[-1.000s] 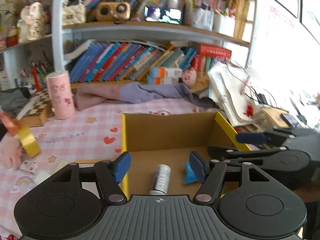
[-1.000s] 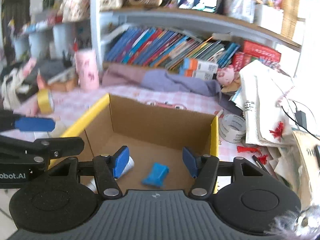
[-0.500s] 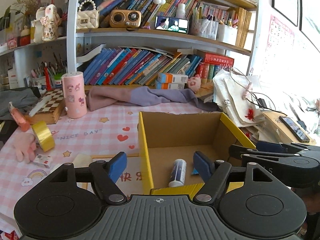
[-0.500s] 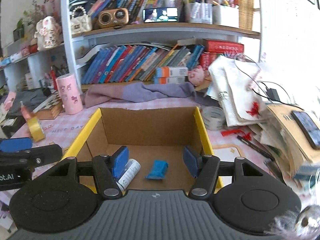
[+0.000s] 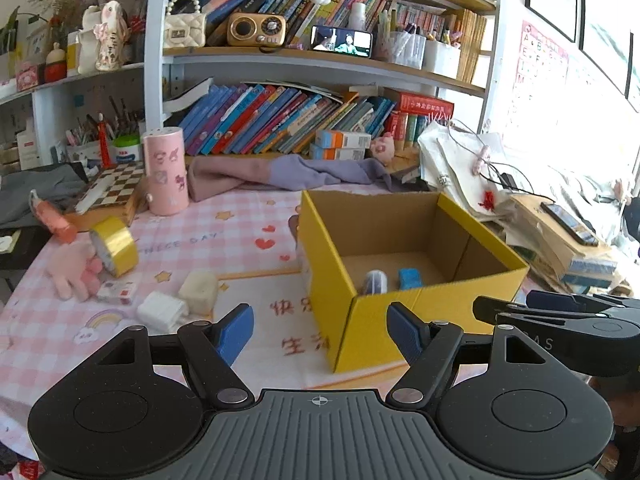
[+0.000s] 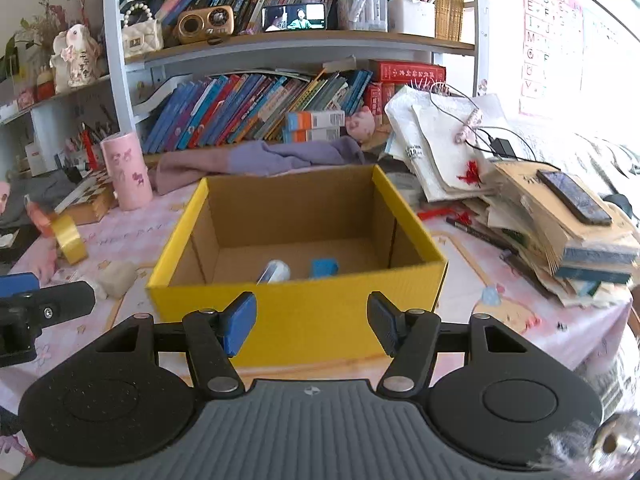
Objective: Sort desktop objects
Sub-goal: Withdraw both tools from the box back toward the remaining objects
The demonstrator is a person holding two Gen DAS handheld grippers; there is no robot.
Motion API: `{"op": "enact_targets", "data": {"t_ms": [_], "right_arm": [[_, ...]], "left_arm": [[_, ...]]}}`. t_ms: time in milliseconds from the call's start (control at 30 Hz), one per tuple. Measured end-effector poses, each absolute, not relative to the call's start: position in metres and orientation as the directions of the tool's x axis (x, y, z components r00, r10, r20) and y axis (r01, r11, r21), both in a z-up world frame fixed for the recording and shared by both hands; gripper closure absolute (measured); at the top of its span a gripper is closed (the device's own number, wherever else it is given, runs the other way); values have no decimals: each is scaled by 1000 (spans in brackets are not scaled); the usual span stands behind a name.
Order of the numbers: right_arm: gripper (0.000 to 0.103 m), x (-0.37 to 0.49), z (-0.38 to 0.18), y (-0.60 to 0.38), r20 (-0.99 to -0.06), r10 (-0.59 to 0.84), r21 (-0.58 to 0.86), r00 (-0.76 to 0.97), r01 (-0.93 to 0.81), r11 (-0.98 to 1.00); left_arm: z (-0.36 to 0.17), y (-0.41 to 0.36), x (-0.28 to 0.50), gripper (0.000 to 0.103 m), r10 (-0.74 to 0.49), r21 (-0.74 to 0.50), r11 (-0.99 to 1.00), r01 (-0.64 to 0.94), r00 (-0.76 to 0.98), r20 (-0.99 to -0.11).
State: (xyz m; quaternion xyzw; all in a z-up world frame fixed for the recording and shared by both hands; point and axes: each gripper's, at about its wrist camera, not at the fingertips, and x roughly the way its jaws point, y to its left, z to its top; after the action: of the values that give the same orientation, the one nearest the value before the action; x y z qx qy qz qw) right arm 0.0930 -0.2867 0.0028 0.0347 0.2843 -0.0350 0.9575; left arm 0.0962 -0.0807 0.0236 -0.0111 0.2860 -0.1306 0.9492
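1. Bookshelves (image 5: pixel 304 120) packed with leaning picture books fill the 12 o'clock end of the room, and the table (image 5: pixel 224 236) below them wears a pink checked cloth printed with hearts and stars.
2. Near the middle of the table stands an open yellow cardboard box (image 6: pixel 296 320); on its brown floor lie a small white bottle (image 6: pixel 274 272) and, just beside it toward 3 o'clock, a blue block (image 6: pixel 324 267).
3. At 9 o'clock from the box, loose things are strewn on the cloth: a roll of yellow tape (image 5: pixel 114 246) standing on edge, a pink plush toy (image 5: pixel 74 272) touching it, two pale erasers (image 5: pixel 182 300) side by side, and a small printed card (image 5: pixel 116 292).
4. Farther back at 11 o'clock a tall pink cylinder case (image 5: pixel 166 170) stands upright next to a chessboard (image 5: pixel 114 190).
5. A purple cloth (image 5: pixel 288 172) lies bunched along the shelf foot at 12 o'clock.
6. At 3 o'clock from the box a stack of papers and notebooks carries a dark phone (image 6: pixel 574 196).
7. Left tool (image 5: pixel 320 330) hovers over the cloth at the box's near corner; its jaws have just been opening, stand spread and grip nothing.
8. Right tool (image 6: pixel 312 320) sits in front of the box's near wall, jaws apart and empty.
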Motion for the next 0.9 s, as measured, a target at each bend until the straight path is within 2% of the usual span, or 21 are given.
{"op": "enact_targets", "data": {"t_ms": [433,567,900], "right_arm": [[43,38,-19,-222,-585,-74,9,807,98,995],[43,28,-26,-207,-608,-70,3,791,90,996],[41,18,-34,-185,-658,-28,9,752,46,999]], "left_arm": [[4,-29,55,27,-258,-50,958,283,768,-586],[-4,-17,50,23,-239,-52,963,266,746,-622],[-17,-4,38,22,-252,-57,956,287,708,-660]]}}
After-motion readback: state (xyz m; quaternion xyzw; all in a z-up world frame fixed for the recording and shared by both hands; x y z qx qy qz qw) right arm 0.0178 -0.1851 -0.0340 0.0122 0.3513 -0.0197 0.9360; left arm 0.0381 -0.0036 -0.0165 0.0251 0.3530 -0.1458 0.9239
